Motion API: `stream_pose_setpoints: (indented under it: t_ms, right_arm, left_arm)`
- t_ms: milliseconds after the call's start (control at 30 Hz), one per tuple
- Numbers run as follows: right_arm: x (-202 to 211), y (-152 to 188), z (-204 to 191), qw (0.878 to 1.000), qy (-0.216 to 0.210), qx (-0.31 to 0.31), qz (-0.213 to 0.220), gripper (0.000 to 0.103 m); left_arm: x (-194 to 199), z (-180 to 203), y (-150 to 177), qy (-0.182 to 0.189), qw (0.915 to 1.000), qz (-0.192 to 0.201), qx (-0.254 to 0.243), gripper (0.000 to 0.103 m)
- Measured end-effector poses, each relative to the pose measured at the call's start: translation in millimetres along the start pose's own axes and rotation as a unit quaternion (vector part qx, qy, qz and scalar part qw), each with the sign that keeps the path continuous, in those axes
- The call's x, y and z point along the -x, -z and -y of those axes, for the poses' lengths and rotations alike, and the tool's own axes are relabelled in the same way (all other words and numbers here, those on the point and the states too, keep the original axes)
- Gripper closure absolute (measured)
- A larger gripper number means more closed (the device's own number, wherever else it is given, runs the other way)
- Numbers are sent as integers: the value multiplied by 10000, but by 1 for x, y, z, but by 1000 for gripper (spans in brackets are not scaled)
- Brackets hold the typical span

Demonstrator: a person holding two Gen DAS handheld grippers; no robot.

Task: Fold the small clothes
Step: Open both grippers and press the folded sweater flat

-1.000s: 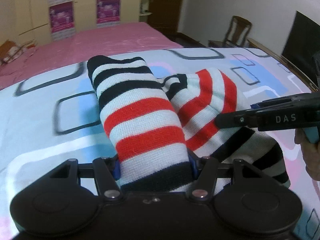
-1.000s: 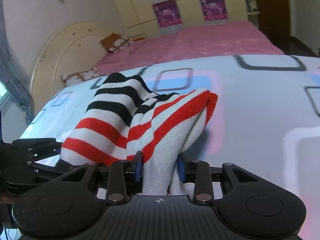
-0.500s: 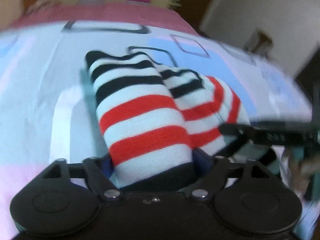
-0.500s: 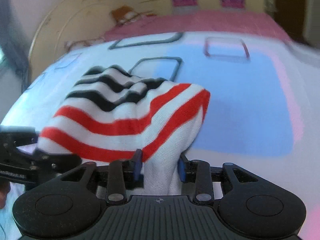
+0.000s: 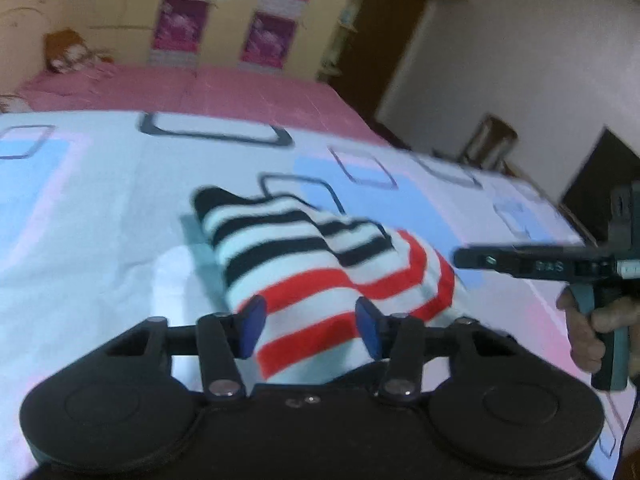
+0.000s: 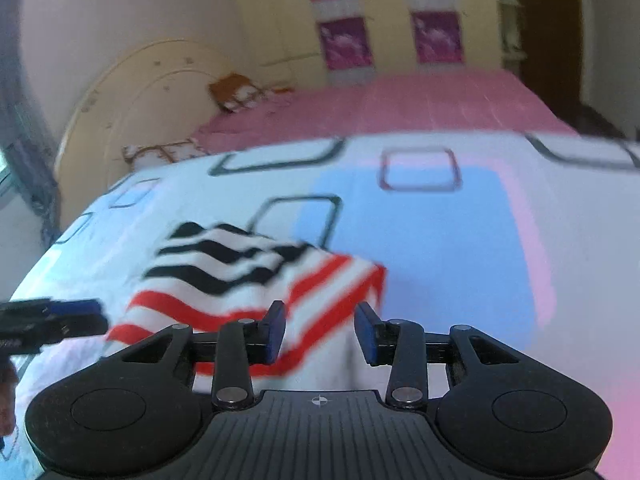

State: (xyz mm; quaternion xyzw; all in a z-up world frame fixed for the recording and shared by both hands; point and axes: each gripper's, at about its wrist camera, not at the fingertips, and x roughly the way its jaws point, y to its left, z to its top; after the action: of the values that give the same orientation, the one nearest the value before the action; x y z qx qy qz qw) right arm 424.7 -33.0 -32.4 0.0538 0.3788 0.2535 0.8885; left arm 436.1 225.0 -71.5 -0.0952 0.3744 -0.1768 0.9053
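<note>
Only the left wrist view shows the person's right hand (image 5: 592,332) on its teal handle; the right wrist view alone shows the cream rounded headboard (image 6: 132,112). The folded red, white and black striped knit garment (image 5: 320,272) lies on the patterned bed sheet (image 5: 100,220), beyond and between the left gripper (image 5: 310,328) fingers, spread wide, touching nothing. The right gripper (image 6: 320,334) fingers likewise stand wide, garment ahead-left.

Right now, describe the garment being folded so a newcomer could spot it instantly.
Start at the big bed, whose near sheet is pale with blue patches and dark outlined squares. On it, just ahead of both tools, lies the striped knit, a small folded bundle. It is the only thing there with white, black and red bands, black at the far end and red at the near.
</note>
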Motion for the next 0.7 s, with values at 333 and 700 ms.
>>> stream_pose_setpoints:
  t_ms: [333,700]
  right_arm:
    - [-61,15,10,9961,523,187,-688,103]
    - [7,31,-34,9969,56,754,-209,103]
  left_arm:
    - [-31,19,11,-209,9985,-362,-364,59]
    - [-8,32,14,-408,9978,-58,-516,65]
